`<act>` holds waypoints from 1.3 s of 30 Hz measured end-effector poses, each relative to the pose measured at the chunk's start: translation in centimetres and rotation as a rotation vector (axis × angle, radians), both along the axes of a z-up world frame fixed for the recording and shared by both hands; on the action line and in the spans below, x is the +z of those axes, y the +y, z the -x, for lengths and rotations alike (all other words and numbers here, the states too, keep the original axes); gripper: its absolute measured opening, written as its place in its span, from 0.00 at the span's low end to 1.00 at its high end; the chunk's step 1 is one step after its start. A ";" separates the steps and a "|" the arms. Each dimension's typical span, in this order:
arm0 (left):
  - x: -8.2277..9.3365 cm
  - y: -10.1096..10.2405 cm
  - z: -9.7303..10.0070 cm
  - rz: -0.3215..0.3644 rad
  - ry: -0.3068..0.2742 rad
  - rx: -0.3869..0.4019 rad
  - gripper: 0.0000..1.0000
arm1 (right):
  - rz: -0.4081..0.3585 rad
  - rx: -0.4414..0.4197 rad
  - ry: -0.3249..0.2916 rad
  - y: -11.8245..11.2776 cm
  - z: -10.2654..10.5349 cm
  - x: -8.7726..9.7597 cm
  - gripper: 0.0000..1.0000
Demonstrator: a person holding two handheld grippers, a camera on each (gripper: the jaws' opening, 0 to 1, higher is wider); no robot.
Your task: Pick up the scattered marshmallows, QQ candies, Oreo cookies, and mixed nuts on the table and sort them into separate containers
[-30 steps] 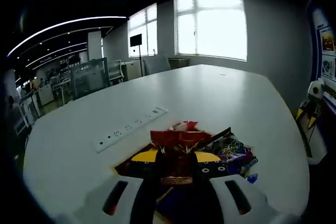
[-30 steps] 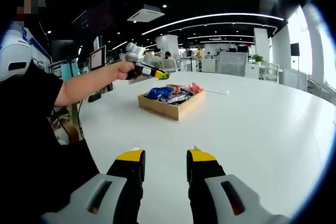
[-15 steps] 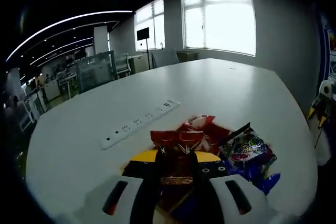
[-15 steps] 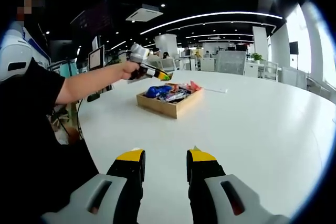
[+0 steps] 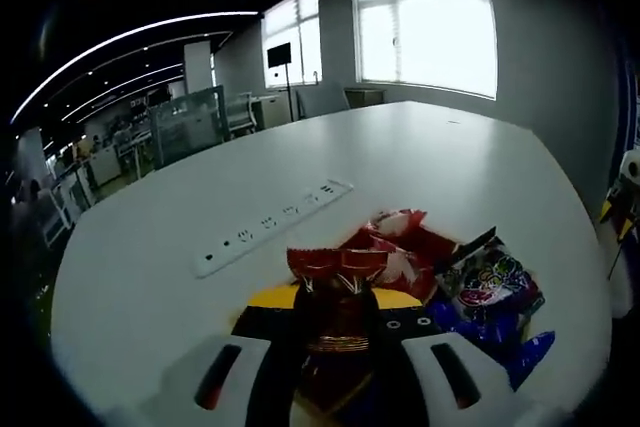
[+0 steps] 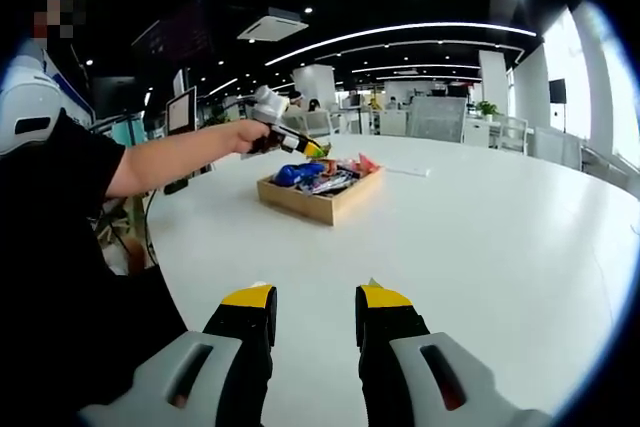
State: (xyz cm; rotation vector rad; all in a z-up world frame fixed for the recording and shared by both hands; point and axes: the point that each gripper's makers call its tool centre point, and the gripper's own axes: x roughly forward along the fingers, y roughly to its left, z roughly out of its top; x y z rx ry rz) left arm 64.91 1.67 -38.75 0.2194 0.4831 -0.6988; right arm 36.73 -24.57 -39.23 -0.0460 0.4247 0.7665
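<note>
My left gripper (image 5: 335,299) is shut on a dark red snack packet (image 5: 335,265) with a crimped red top edge. Below it lie red packets (image 5: 400,239), a colourful candy packet (image 5: 492,282) and blue packets (image 5: 500,335). In the right gripper view, a hand holds the left gripper (image 6: 288,139) above the near-left end of a wooden tray (image 6: 300,205) filled with those packets. My right gripper (image 6: 315,312) hovers open above the white table (image 6: 480,247) with nothing between its yellow-tipped jaws, well short of the tray.
A white power strip (image 5: 275,227) lies on the table beyond the packets. The person's arm (image 6: 165,162) and dark sleeve reach in from the left of the right gripper view. Office desks and chairs stand beyond the table's far edge.
The left gripper has shifted slightly over the tray, still holding the packet; more of the red, colourful and blue packets shows below it. The right gripper has stayed still.
</note>
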 end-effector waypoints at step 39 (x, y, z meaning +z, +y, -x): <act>2.9 4.9 2.5 0.102 -0.008 0.040 0.52 | -0.003 0.051 -0.059 3.0 0.6 1.8 0.32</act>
